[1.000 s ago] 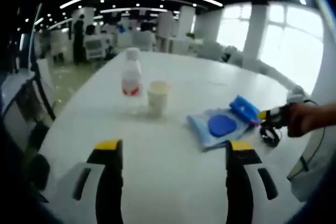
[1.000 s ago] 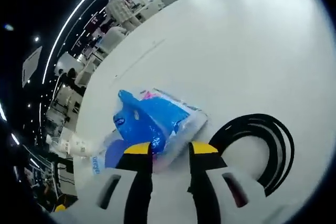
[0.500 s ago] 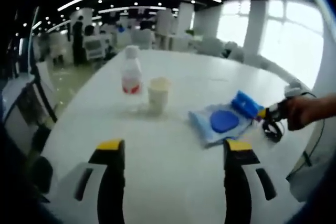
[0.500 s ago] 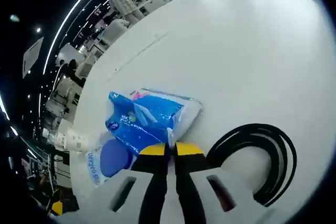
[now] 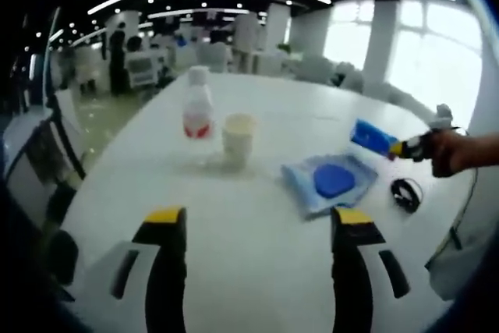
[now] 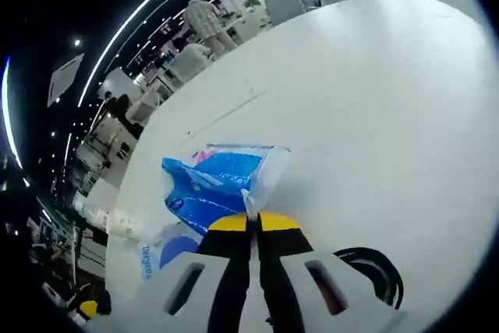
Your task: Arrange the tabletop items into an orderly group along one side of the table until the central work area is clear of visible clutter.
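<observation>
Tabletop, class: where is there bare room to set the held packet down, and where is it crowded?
Bare table lies between the left gripper and the cup, and far beyond the bottle. It is crowded on the right: the wipes pack and black cable lie under the blue packet, pinched in the right gripper.

Smooth white table [image 5: 257, 232] with a soft sheen, glossy crinkled blue plastic packet [image 6: 214, 181], clear plastic bottle [image 5: 196, 111], matt cream paper cup [image 5: 238, 139], black rubbery coiled cable [image 6: 374, 271]
</observation>
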`<state>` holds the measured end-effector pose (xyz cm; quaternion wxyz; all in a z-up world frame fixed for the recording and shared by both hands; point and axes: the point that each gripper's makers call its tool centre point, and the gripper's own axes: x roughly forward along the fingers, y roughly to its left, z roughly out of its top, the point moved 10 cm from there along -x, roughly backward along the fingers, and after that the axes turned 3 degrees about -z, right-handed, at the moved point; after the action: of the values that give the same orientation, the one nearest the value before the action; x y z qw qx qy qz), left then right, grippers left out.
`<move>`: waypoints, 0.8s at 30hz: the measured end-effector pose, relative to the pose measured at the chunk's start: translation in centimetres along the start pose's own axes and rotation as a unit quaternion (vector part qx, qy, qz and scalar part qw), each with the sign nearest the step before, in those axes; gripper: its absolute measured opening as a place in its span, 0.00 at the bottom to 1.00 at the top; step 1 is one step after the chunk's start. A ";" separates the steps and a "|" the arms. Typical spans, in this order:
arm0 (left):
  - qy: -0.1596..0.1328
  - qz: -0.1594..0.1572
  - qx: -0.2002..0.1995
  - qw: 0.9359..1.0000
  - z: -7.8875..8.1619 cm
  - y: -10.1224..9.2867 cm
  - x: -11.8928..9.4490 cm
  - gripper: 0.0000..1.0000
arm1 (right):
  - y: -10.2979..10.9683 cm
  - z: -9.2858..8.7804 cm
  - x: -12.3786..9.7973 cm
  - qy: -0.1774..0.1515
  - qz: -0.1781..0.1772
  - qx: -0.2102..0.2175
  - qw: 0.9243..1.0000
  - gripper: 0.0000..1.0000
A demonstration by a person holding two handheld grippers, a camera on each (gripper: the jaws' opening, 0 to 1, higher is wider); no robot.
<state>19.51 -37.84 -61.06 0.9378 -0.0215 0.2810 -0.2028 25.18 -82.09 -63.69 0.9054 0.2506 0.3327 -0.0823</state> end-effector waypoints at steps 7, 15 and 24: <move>-0.001 -0.001 0.002 1.000 0.0 0.0 0.0 0.72 | -1.2 2.2 -0.6 -0.012 -0.003 -0.080 0.997 0.01; 0.006 -0.003 0.006 1.000 -0.2 -0.1 0.0 0.72 | -3.0 1.8 -0.6 0.009 -0.007 -0.121 0.993 0.01; 0.018 -0.007 0.014 1.000 -0.6 -0.4 0.1 0.71 | -4.0 1.8 1.5 0.033 -0.009 -0.191 0.981 0.02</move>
<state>19.13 -38.23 -61.58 0.9313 -0.0066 0.2950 -0.2134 26.10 -86.44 -65.06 0.9245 0.0727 0.3739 -0.0171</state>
